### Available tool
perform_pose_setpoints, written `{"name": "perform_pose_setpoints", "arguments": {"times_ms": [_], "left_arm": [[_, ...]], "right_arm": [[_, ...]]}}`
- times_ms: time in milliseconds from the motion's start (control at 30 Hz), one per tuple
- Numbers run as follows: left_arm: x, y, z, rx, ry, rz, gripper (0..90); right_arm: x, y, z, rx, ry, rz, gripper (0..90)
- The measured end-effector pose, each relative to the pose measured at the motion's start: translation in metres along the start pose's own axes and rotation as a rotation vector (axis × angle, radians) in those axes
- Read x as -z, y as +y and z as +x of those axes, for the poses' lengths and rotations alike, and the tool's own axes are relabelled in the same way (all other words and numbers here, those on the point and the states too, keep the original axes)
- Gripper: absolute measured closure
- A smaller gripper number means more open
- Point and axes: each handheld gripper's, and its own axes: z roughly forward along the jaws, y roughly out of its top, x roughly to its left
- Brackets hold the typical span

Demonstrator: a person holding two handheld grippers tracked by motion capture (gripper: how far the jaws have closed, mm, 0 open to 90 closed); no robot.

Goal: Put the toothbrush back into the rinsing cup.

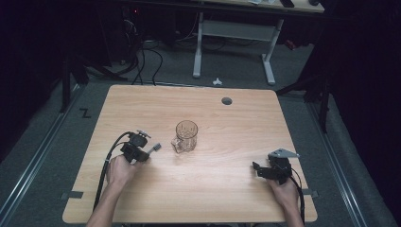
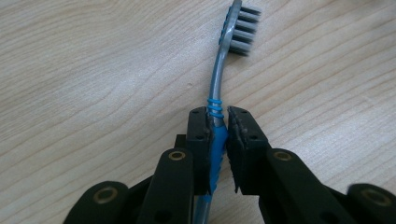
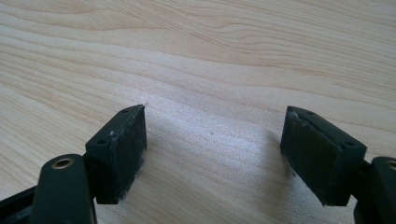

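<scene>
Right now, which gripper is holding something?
The left gripper: its jaws pinch a toothbrush by the blue grip. The right gripper is wide open over bare table.

Dim dark surroundings, evenly lit table (image 1: 142,198), soft shadows, perhaps slightly blurred.

Our left tool (image 1: 150,150) sits near left, jaws clamped tight; our right tool (image 1: 257,169) rests near right, jaws spread wide.

glass mug (image 1: 186,135) mid-table, bare wood around
</scene>
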Motion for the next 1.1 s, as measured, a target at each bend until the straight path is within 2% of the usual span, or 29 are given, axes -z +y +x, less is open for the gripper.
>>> {"name": "perform_pose_setpoints", "arguments": {"times_ms": [433,567,733,1033,1100], "left_arm": [[0.013,-0.001,0.000,0.016,-0.019,-0.052,78.9],[0.018,0.000,-0.001,0.002,-0.007,-0.056,78.9],[0.028,0.004,-0.005,-0.014,-0.005,-0.086,79.0],[0.038,0.004,-0.005,-0.003,-0.013,-0.121,79.1],[0.040,0.004,-0.006,-0.012,-0.007,-0.122,79.0]], "right_arm": [[0.000,0.000,0.000,-0.001,0.000,0.000,22.7],[0.000,0.000,0.000,0.000,0.000,0.000,22.8],[0.000,0.000,0.000,-0.001,0.000,0.000,22.7],[0.000,0.000,0.000,0.001,0.001,0.000,22.8],[0.000,0.000,0.000,0.001,0.001,0.000,22.8]]}}
